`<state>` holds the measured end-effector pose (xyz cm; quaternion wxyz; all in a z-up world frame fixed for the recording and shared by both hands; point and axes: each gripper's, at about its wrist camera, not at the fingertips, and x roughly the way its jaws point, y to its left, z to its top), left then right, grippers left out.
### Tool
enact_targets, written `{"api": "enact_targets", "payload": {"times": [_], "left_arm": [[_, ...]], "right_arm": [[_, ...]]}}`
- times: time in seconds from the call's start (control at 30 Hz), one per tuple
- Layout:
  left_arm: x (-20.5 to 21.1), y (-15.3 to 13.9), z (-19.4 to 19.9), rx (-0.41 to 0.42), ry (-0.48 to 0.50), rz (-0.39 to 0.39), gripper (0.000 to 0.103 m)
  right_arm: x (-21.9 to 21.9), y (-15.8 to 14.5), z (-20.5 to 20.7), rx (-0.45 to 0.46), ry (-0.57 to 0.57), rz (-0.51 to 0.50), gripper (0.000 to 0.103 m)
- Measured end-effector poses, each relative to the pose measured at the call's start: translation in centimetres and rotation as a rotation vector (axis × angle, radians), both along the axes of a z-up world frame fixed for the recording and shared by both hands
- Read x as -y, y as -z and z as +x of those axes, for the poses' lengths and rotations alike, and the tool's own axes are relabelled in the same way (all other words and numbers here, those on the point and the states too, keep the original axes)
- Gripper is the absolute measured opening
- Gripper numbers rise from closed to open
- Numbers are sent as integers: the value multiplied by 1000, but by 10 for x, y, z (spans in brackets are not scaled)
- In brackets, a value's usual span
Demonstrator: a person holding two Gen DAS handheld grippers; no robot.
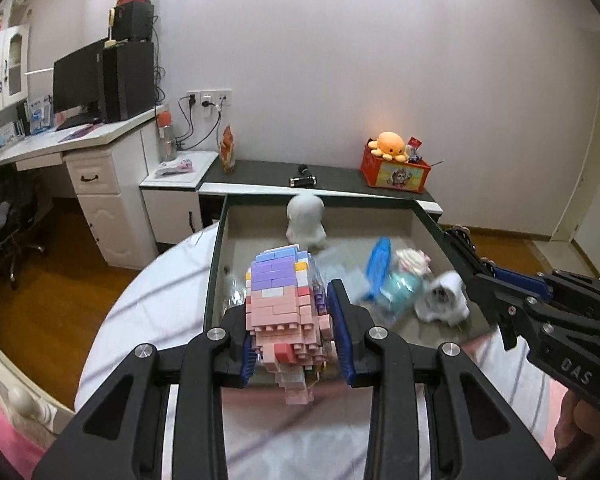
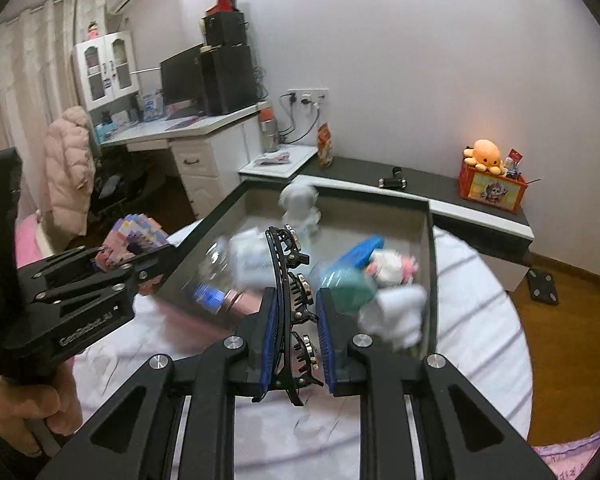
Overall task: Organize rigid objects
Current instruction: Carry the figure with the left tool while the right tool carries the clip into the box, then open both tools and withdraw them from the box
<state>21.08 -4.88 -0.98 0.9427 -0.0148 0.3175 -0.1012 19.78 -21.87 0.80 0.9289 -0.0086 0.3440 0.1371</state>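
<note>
My left gripper (image 1: 292, 312) is shut on a pink and purple toy-brick figure (image 1: 284, 300), held above the near left edge of the open dark-rimmed box (image 1: 216, 264). It also shows in the right wrist view (image 2: 136, 244). My right gripper (image 2: 296, 312) is shut on a black hair claw clip (image 2: 294, 276), held above the box's near edge (image 2: 430, 248). Inside the box lie a white figurine (image 1: 306, 218), a blue comb-like piece (image 1: 378, 266), a teal toy (image 1: 402, 286) and a small white toy (image 1: 444, 296).
The box rests on a round white-clothed table (image 1: 148, 312). Behind it a dark shelf (image 1: 332, 176) holds an orange crate with a plush octopus (image 1: 392, 146) and a small black tool (image 1: 303, 180). A white desk with monitor (image 1: 80, 76) stands left.
</note>
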Motion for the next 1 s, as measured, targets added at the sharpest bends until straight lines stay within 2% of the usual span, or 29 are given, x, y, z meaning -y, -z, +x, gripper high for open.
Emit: {"api": "enact_targets", "payload": {"times": [0.2, 0.53, 0.57, 0.6, 0.63, 0.67, 0.7, 0.73, 0.77, 0.8, 0.83, 1.0], "left_arm": [[11, 13, 47, -33, 10, 21, 32], [23, 30, 87, -83, -10, 58, 34], [25, 31, 89, -88, -12, 65, 43], [26, 32, 92, -95, -16, 71, 66], [26, 33, 94, -98, -19, 80, 81], [27, 34, 94, -92, -26, 92, 102], [28, 33, 93, -76, -33, 97, 103], [27, 31, 88, -58, -39, 101, 103], [25, 28, 84, -50, -37, 92, 103], [23, 26, 81, -48, -35, 77, 103], [20, 24, 77, -45, -36, 64, 103], [-2, 7, 43, 2, -77, 13, 103]], "right_arm": [[11, 13, 52, -60, 48, -17, 19], [14, 39, 99, -133, 81, -1, 19], [15, 42, 101, -143, 87, 1, 19], [16, 45, 103, -150, 95, 6, 20], [17, 47, 104, -156, 103, 10, 20], [19, 49, 105, -162, 109, 13, 21], [21, 50, 104, -164, 113, 23, 25], [24, 49, 103, -161, 121, 38, 42], [27, 47, 100, -154, 128, 54, 67], [30, 45, 97, -144, 141, 61, 76], [34, 42, 94, -131, 148, 78, 82], [46, 24, 68, -83, 178, 151, 88]]}}
